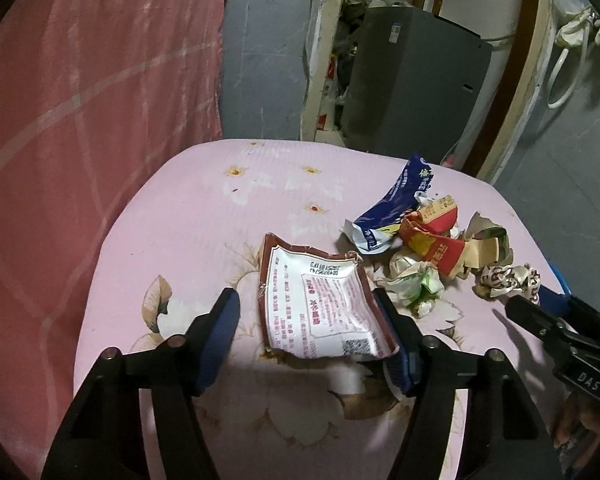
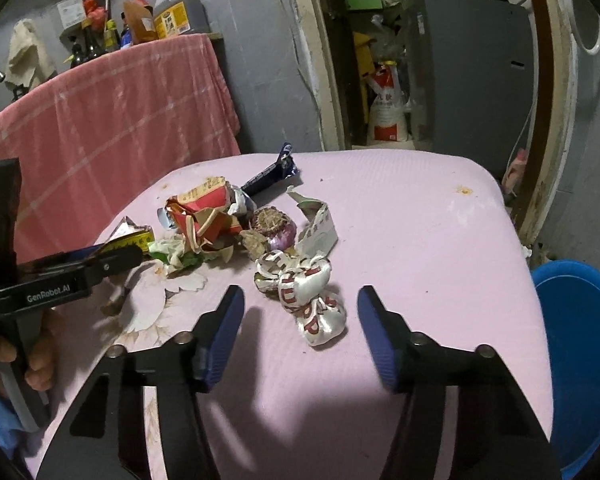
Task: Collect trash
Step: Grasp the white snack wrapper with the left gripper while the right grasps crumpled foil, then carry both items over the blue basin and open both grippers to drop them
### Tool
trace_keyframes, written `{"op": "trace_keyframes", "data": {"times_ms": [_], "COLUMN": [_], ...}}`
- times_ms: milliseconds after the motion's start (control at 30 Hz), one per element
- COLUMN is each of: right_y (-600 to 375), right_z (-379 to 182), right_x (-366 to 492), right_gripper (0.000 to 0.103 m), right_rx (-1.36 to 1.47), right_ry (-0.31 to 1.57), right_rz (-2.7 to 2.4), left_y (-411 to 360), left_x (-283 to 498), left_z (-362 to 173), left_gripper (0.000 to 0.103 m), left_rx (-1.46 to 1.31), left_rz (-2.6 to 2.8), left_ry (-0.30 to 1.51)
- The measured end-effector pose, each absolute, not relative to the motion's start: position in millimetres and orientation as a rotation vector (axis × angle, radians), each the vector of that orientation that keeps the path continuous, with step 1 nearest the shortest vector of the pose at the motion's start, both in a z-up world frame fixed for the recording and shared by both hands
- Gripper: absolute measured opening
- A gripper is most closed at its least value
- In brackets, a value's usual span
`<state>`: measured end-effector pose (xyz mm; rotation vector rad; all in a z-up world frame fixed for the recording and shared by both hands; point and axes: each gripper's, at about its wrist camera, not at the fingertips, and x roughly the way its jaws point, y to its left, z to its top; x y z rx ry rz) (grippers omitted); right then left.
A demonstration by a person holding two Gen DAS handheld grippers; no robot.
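Currently, left gripper [image 1: 306,312] released, straddling the white packet [image 1: 320,304]; right gripper [image 2: 300,308] released, crumpled wrapper [image 2: 304,300] between its fingers.

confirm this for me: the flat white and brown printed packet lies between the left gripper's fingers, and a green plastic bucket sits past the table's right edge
Not quite: the plastic bucket is blue, not green, as the right wrist view shows. The flat white and brown printed packet does lie between the left gripper's fingers.
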<state>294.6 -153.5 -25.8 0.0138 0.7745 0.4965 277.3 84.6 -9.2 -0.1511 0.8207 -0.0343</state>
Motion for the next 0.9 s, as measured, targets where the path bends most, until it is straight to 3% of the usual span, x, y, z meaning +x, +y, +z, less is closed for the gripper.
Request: {"op": "trace_keyframes", "data": {"times_ms": [67, 200, 300, 533, 900], "right_y": [-153, -155, -161, -169, -203], "right_z": [-28, -31, -32, -27, 22], "right_x": [296, 298, 298, 281, 224], "right_gripper": [0.042, 0.028, 0.024, 0.02, 0.02], "right_rx": [0.017, 0.045, 0.082, 0.101, 0.121], "right_ry": [0.782, 0.792, 0.791, 0.754, 0.438], "right_rz": [0.508, 0.539, 0.552, 0.587, 0.568], "left_y": [83, 81, 79, 66, 8], "left_x": [278, 276, 270, 238, 196], "left_z": [-10, -10, -9, 1, 41], "left_gripper": [0.043, 0.042, 0.041, 0.041, 0.041], "left_rx": [-0.153, -0.174, -0.173, -0.195, -0.177], "left_rz": [-0.042, -0.038, -0.042, -0.079, -0.174], "left_ry": [0.828, 0.816, 0.802, 0.747, 0.522]}}
